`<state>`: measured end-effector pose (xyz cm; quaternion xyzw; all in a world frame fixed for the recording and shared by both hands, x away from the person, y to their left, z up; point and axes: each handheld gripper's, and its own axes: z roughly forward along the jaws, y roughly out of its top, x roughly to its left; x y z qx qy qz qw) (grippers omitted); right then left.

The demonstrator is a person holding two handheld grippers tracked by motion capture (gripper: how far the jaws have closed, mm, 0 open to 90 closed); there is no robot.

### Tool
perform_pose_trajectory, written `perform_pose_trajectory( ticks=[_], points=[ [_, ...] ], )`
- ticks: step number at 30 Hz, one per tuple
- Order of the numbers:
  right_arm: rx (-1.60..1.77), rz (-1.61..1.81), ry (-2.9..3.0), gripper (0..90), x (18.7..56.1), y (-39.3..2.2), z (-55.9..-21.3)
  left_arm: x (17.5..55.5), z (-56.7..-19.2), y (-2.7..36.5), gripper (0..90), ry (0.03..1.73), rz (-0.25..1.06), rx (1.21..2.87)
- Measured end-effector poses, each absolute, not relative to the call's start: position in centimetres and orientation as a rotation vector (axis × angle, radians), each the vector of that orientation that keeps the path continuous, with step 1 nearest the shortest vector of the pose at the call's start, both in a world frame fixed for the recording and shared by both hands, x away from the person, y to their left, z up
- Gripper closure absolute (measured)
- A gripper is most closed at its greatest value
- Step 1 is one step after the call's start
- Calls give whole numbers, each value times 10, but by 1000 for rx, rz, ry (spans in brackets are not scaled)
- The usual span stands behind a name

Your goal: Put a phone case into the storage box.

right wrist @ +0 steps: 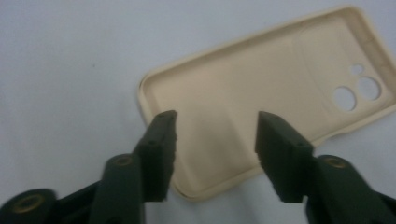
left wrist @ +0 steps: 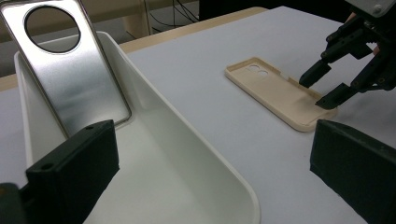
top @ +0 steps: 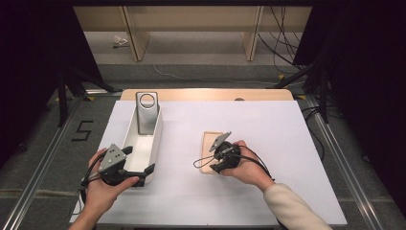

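Note:
A beige phone case point(top: 209, 143) lies hollow side up on the white table, its camera holes at the far end. My right gripper point(top: 214, 160) hangs open over the near end of the case point(right wrist: 261, 93), its fingertips point(left wrist: 309, 78) just at the case's point(left wrist: 275, 91) rim, nothing pinched. A long white tray point(top: 130, 132) stands to the left with a shiny metal plate point(top: 146, 112) with a round hole leaning at its far end. My left gripper point(top: 139, 160) is open at the tray's near end, one jaw inside the tray point(left wrist: 187, 140), the other outside over the table.
The white cover point(top: 268, 124) ends in a wooden strip point(top: 206, 94) at the back. Beyond are wooden shelf legs point(top: 251, 38) and cables point(top: 282, 43) on the floor. Dark stand legs point(top: 62, 96) flank both sides. Open table surface lies right of the case.

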<state>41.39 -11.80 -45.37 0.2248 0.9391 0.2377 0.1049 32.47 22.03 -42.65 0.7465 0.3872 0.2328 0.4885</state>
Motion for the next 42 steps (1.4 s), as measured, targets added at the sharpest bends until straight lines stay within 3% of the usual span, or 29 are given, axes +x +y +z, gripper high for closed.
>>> perform_pose_trajectory(
  ticks=[4,8,27,42],
  points=[
    [644,724,2752,274,413,-116,-448,325,-427,220,7,941,566,1816],
    [601,690,2762,195,410,-114,-446,325,-427,220,8,940,566,1816],
    [355,453,2851,266,404,-101,-453,325,-427,220,8,938,568,1815],
    [246,293,2845,273,407,-82,-459,325,-427,220,7,936,567,1815]
  ],
)
